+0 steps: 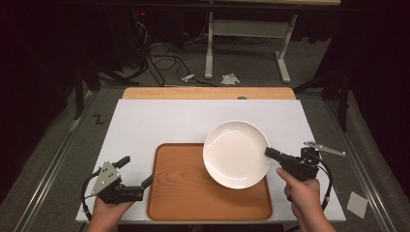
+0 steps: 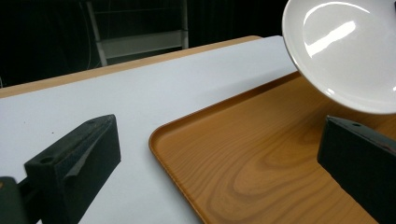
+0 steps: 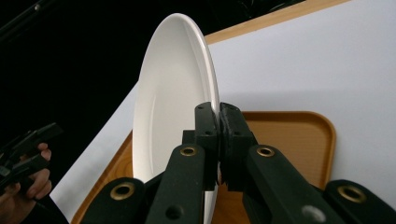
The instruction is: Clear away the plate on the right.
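Note:
A white plate (image 1: 236, 153) hangs over the right part of the wooden tray (image 1: 183, 193), held by its right rim. My right gripper (image 1: 269, 152) is shut on that rim; in the right gripper view both jaws pinch the plate (image 3: 173, 93) edge-on, at the gripper (image 3: 218, 122). My left gripper (image 1: 136, 170) stands open at the tray's left edge, with nothing between its jaws. The left gripper view looks between its wide-apart jaws at the tray (image 2: 261, 163) corner, with the plate (image 2: 350, 51) raised at the upper right.
A white sheet (image 1: 159, 121) covers the wooden table (image 1: 208, 93). Across the floor behind the table run cables (image 1: 164, 60), with a white desk frame (image 1: 246, 29) and some paper scraps. A small metal piece (image 1: 325, 148) lies at the sheet's right edge.

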Tool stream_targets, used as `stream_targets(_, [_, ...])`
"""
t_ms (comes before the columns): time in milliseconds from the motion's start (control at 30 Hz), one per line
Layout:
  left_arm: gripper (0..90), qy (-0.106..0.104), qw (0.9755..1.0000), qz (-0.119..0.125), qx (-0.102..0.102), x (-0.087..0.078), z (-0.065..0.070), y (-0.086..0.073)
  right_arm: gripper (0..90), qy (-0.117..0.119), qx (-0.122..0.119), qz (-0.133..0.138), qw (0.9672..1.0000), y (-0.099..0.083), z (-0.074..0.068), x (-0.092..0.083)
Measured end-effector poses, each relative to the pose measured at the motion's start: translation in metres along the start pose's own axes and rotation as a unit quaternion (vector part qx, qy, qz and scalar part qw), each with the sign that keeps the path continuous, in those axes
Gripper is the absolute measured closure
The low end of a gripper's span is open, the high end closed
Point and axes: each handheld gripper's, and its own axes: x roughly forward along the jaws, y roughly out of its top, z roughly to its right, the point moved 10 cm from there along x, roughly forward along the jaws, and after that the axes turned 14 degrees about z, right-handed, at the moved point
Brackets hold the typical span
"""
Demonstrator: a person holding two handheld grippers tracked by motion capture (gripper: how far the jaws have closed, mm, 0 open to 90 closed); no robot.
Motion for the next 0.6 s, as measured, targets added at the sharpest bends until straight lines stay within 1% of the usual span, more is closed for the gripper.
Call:
stream_targets(67, [0.1,0.001,1.0000,0.000,-0.001,0.000,0.000,0.000,89.9,0.004,-0.006,-0.005,1.0000,-0.003,-0.005,0.002])
stream_targets(200, [0.1,0.001,1.0000,0.000,-0.003,0.000,0.000,0.000,90.0,0.007,-0.005,-0.011,0.9999,-0.007,-0.008,0.003])
stream_targets(300, [0.1,0.001,1.0000,0.001,-0.002,0.000,0.000,0.000,89.9,0.009,-0.009,-0.015,0.9998,-0.009,-0.009,0.003])
stream_targets(367, [0.1,0.001,1.0000,0.001,-0.003,0.000,0.000,0.000,90.0,0.009,-0.005,-0.018,0.9998,-0.011,-0.009,0.004])
stream_targets(400, [0.1,0.001,1.0000,0.000,-0.003,0.000,0.000,-0.001,89.9,0.008,-0.003,-0.024,0.9997,-0.015,-0.008,0.004])
stream_targets(467, [0.1,0.002,1.0000,-0.001,-0.003,0.000,0.000,-0.001,89.9,0.008,-0.008,-0.029,0.9995,-0.017,-0.006,0.005])
stream_targets(600, [0.1,0.002,1.0000,-0.001,-0.003,0.000,-0.001,-0.001,89.9,0.005,-0.005,-0.037,0.9993,-0.021,-0.004,0.005])
